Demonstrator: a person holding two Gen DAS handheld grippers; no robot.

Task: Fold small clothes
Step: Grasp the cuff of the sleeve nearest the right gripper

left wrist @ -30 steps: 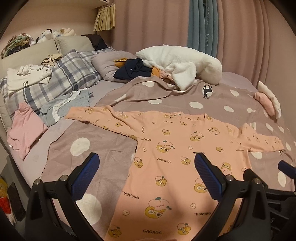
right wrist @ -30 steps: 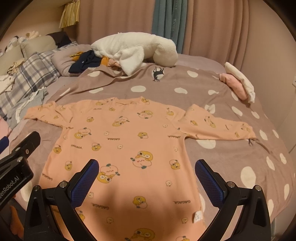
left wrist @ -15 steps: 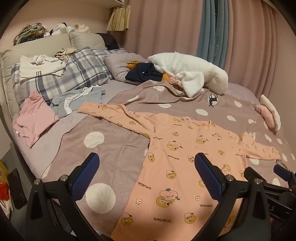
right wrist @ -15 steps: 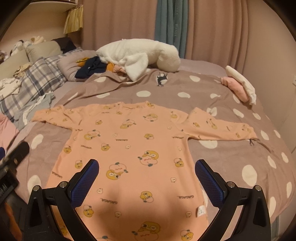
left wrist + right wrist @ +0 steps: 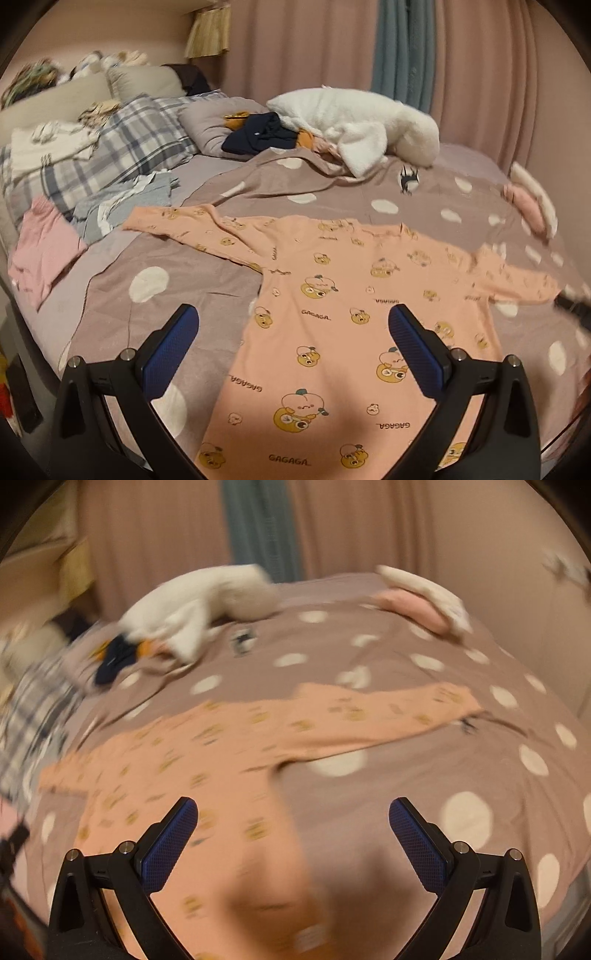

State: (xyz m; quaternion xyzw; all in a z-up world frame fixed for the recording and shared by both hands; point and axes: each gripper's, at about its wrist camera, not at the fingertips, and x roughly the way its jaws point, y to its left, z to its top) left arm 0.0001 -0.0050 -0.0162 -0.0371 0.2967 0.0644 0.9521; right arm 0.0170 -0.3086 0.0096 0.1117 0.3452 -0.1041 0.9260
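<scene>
With both my left tongs (image 5: 293,349) and right tongs (image 5: 293,830) spread empty, I should pinch the peach shirt (image 5: 343,314) at its sleeve cuffs.

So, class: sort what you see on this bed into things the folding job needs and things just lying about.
For the job:
peach printed top, spread flat
left tool, open
right tool, open

Lying about:
white plush toy
navy garment
plaid pillow
pink garment

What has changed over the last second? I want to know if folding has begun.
Not yet. The right gripper has swung toward the shirt's right sleeve; its view is now blurred. The left gripper shifted only slightly. Both are open and empty, nothing grasped. The shirt stays spread flat on the dotted blanket.
</scene>
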